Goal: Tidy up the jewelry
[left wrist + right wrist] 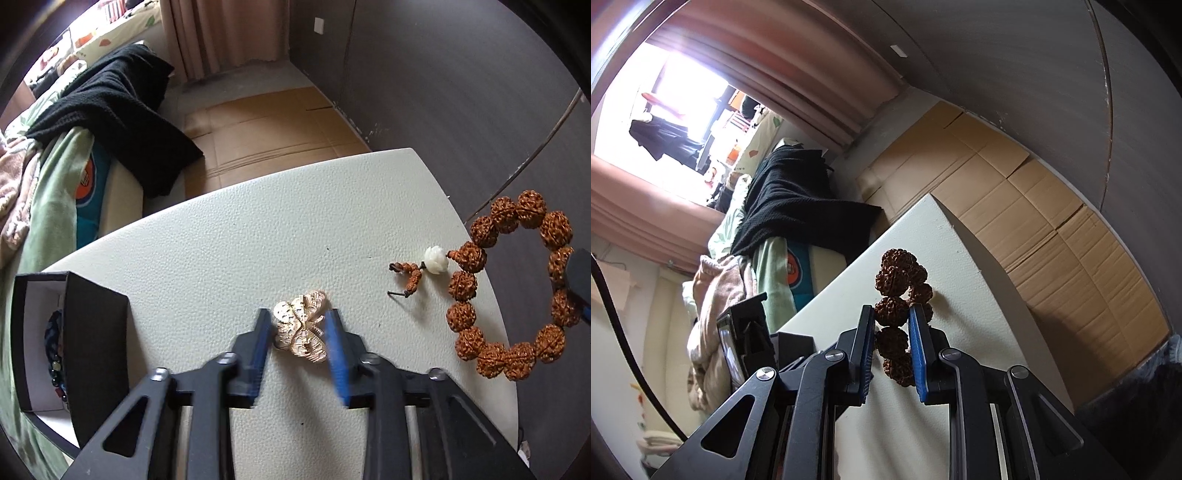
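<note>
Black gripper fingers with blue pads fill the bottom of the left wrist view, where the left gripper point(298, 325) straddles a pale gold filigree brooch shaped like a butterfly point(301, 326) lying on the white pebbled tabletop point(229, 251); its jaws stand close on either side of the ornament, though whether the pads already press it cannot be told. Around nine o'clock of the brooch sits an open black jewelry box with a white lining point(66, 332), dark beads already inside. Around three o'clock lies a bracelet of large knobbly brown seed beads with a white carved flower bead point(509, 288), and the right gripper point(892, 332) is clamped on one of its beads at the table's right edge. The step in hand appears to be securing the brooch while the bracelet waits in the other grip. Next, the left gripper would likely need a firm but gentle squeeze on the delicate metalwork, a clean lift, then a carry toward nine o'clock into the box, clearing its raised wall.
</note>
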Motion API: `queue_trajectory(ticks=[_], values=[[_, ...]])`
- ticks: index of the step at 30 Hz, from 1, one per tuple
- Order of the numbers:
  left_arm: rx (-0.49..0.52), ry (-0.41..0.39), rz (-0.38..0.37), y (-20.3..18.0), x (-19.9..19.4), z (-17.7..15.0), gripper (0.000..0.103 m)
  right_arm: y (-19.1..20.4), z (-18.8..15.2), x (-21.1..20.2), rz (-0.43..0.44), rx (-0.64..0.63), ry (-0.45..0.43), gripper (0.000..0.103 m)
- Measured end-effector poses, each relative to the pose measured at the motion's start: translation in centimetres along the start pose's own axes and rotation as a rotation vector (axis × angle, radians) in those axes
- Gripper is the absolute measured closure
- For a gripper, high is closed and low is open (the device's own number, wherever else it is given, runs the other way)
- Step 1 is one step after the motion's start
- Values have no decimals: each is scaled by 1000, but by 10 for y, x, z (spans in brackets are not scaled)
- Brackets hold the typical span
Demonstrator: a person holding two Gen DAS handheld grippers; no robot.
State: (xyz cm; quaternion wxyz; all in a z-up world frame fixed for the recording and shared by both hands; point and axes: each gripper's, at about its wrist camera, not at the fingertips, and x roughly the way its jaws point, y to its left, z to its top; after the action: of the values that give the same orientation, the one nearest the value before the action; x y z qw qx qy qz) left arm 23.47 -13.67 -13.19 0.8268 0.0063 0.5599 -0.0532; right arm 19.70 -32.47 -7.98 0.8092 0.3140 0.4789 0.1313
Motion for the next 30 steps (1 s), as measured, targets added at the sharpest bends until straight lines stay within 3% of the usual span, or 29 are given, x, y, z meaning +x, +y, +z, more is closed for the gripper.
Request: queue_trajectory(ticks=[8,19,30], values=[[-52,-35,-65,19,-26,-10,75,8,-2,2,-3,-15,4,83],[-178,-187,-117,62,-97,-45,75,31,-9,2,56,-59,-1,83],[-302,-273,-106,115,-125,-58,75,61,-25,10,127,-104,-4,83]])
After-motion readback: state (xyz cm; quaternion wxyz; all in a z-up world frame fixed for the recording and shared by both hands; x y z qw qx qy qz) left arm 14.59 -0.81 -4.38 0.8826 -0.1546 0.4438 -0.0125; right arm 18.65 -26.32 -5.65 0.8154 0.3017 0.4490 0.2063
